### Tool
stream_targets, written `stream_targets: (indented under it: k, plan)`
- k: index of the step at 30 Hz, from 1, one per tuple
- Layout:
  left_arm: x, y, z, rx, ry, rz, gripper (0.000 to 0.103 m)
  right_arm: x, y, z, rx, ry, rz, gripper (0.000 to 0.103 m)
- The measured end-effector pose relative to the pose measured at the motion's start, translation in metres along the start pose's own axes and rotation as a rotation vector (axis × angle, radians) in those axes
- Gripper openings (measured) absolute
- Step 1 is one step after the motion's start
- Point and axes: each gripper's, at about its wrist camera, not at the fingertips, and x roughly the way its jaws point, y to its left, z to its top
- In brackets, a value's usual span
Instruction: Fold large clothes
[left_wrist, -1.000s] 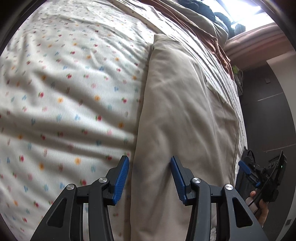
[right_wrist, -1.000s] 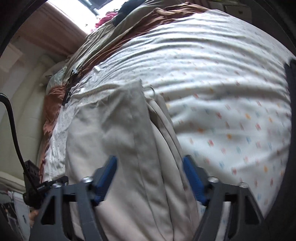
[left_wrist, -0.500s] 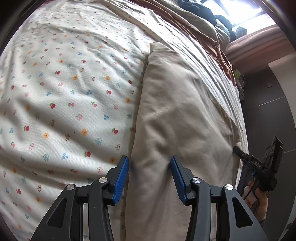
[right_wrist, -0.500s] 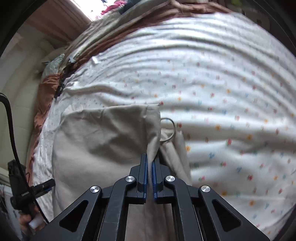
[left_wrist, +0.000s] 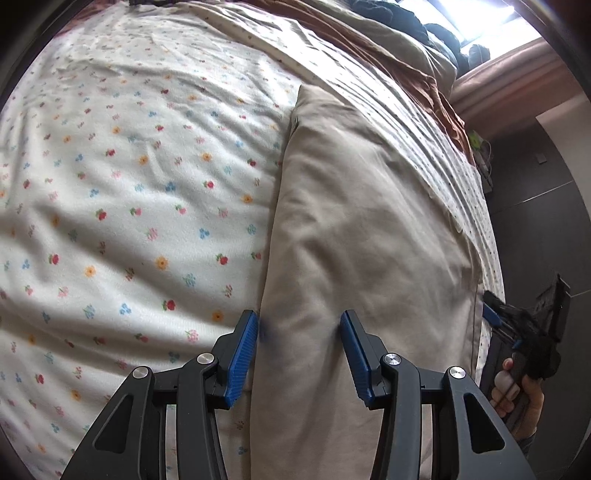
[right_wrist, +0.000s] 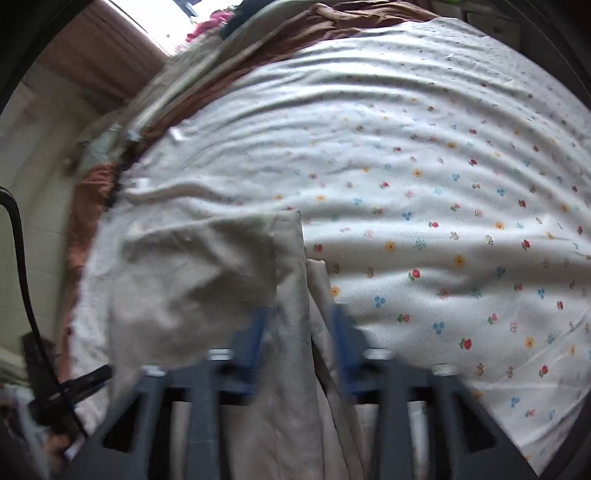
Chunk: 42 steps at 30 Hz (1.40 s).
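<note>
letting go of the fold, squaring up the edge

the right gripper (right_wrist: 299, 339) is blurred in its own view, its jaws opening with the beige garment's (right_wrist: 207, 280) layered edge still running between them, no longer pinched as far as i can tell. the left gripper (left_wrist: 299, 354) hangs with its blue pads (left_wrist: 242, 358) spread apart, straddling the near end of the garment's long folded edge without pressing on it.

outward, the garment lies as a long narrow strip on the flowered bedsheet (left_wrist: 129, 206), one side near the bed's edge; a rumpled brown blanket (left_wrist: 406, 70) sits beyond.

to do this well, i'd judge: let the right jaws clear the cloth fully before lifting away, so layers aren't dragged askew, then take matching corners for the next fold.
</note>
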Motion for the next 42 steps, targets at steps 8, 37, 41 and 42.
stream_targets:
  k: [8, 37, 41, 42]
  plan:
    - [0.005, -0.003, 0.008, -0.003, -0.008, 0.004, 0.049, 0.031, -0.033, -0.006, 0.066, 0.133, 0.197, 0.076]
    - [0.007, -0.023, 0.066, -0.028, -0.12, 0.001, 0.021, 0.025, 0.044, 0.002, -0.019, 0.106, 0.35, 0.018]
    - [-0.028, -0.037, 0.057, -0.007, -0.179, -0.019, 0.02, -0.01, 0.071, -0.008, -0.085, 0.057, 0.338, 0.017]
    - [-0.036, -0.04, 0.056, -0.002, -0.191, -0.022, 0.02, -0.018, 0.077, -0.01, -0.098, 0.047, 0.336, 0.017]
